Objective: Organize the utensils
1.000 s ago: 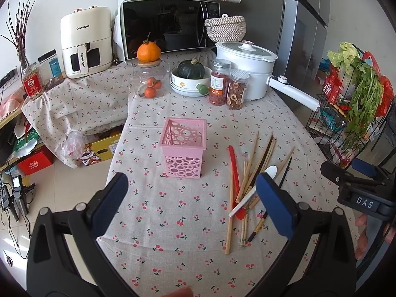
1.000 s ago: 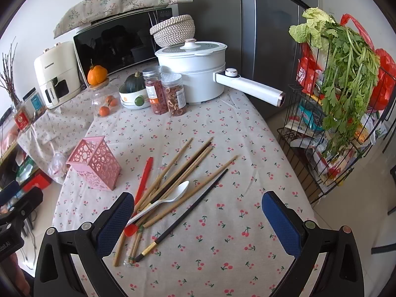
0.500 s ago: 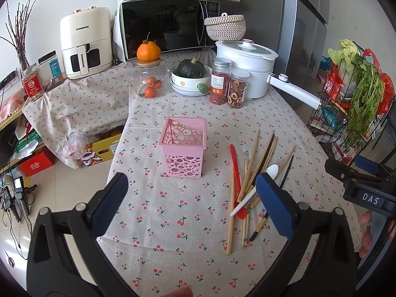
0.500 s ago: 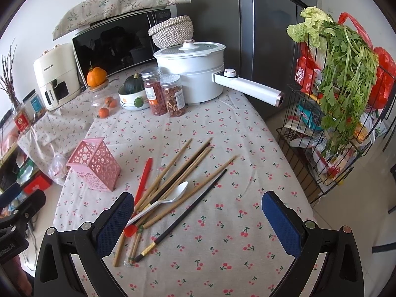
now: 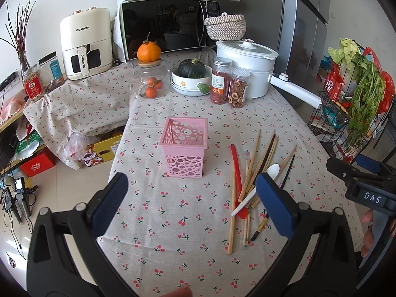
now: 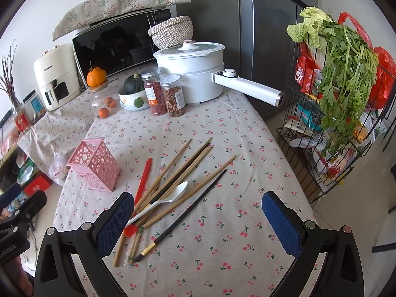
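A pink perforated utensil holder (image 5: 184, 148) (image 6: 95, 167) stands upright and empty on the cherry-print tablecloth. To its right lies a loose pile: several wooden chopsticks (image 5: 256, 157) (image 6: 184, 167), a black chopstick (image 6: 184, 214), a white plastic spoon (image 5: 255, 189) (image 6: 162, 201) and a red utensil (image 5: 236, 168) (image 6: 143, 182). My left gripper (image 5: 191, 204) is open and empty, hovering in front of the holder. My right gripper (image 6: 198, 222) is open and empty, over the near ends of the pile.
At the table's back stand a white pot with a long handle (image 6: 195, 74), two jars (image 6: 165, 94), a bowl with a squash (image 5: 191, 76), a glass jar with oranges (image 5: 151, 81), a microwave (image 5: 168, 24) and an air fryer (image 5: 85, 42). A wire rack of vegetables (image 6: 341, 99) stands right.
Both grippers have drifted only slightly; the view is almost the same. The utensils and the holder have not moved.
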A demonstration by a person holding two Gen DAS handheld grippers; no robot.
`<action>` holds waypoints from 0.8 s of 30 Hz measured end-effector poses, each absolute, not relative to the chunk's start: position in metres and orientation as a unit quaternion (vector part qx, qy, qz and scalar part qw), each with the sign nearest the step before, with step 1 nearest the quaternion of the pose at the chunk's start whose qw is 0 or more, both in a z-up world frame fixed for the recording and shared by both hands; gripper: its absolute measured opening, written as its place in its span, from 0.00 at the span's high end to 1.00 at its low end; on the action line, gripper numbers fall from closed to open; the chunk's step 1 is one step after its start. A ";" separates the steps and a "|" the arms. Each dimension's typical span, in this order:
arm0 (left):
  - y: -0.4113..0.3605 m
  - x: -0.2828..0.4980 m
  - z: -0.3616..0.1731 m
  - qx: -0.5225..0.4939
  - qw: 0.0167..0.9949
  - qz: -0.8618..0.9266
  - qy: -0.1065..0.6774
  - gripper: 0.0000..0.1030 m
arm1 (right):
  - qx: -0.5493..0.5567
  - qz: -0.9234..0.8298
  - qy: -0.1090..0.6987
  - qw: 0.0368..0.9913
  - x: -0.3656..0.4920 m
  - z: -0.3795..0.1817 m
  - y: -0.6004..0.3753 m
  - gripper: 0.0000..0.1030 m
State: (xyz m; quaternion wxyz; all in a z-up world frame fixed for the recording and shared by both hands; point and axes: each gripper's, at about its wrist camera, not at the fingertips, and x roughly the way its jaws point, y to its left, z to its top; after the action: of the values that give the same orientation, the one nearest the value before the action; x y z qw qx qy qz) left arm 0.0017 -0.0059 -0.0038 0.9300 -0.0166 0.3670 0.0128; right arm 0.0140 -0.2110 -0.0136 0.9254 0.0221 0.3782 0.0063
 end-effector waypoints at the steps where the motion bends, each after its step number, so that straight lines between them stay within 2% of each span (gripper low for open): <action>1: -0.006 0.002 -0.004 -0.016 0.930 0.013 0.367 0.01 | 0.022 0.006 0.378 0.925 0.014 -0.014 -0.211 0.00; 24: -0.015 0.009 -0.015 0.000 0.928 0.004 0.372 0.01 | 0.022 0.017 0.379 0.925 0.019 -0.008 -0.214 0.00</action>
State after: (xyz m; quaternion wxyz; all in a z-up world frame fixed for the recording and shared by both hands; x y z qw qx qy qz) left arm 0.0085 -0.0147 -0.0147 0.9282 -0.0001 0.3721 0.0039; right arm 0.0189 -0.2143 -0.0084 0.9248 0.0218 0.3794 0.0171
